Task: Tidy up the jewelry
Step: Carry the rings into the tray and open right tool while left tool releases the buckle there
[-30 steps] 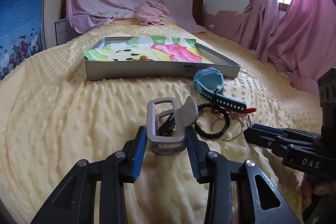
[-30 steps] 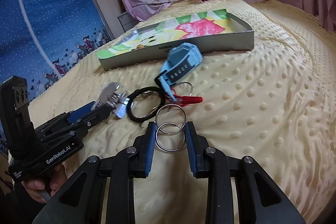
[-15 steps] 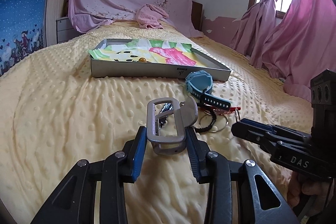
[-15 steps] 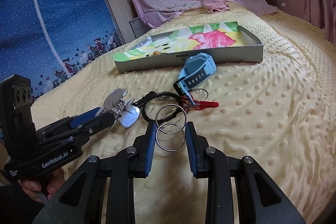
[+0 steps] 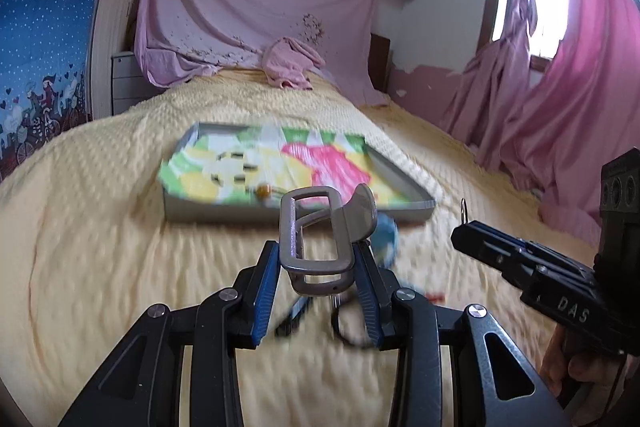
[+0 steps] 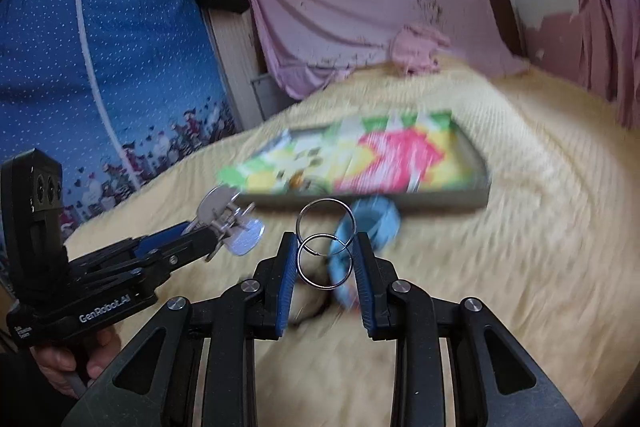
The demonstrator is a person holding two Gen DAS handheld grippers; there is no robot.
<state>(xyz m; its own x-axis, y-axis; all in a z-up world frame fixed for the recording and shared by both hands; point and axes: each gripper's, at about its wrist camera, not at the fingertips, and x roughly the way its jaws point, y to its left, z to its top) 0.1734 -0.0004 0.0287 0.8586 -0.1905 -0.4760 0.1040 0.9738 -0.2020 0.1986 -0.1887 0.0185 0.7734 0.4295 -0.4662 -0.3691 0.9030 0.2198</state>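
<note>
My left gripper (image 5: 316, 271) is shut on a grey metal buckle clasp (image 5: 316, 239) and holds it above the bed; it also shows in the right wrist view (image 6: 228, 223). My right gripper (image 6: 325, 263) is shut on two linked silver rings (image 6: 325, 243), also lifted. A shallow grey tray (image 5: 224, 215) with a bright green, yellow and pink lining lies ahead on the yellow bedspread, with a small amber bead (image 5: 262, 190) inside. A blue watch (image 6: 372, 223) lies blurred below the grippers, near a black cord loop (image 5: 352, 331).
The yellow dotted bedspread (image 5: 100, 247) covers the bed. Pink sheets hang on the back wall, with pink curtains (image 5: 580, 99) at the right. A blue dotted wardrobe cover (image 6: 100, 87) stands at the left. A pink cloth (image 5: 290, 65) lies at the bed's head.
Both grippers have risen off the bedspread with their items and moved toward the tray. The watch and cord now lie below them.
</note>
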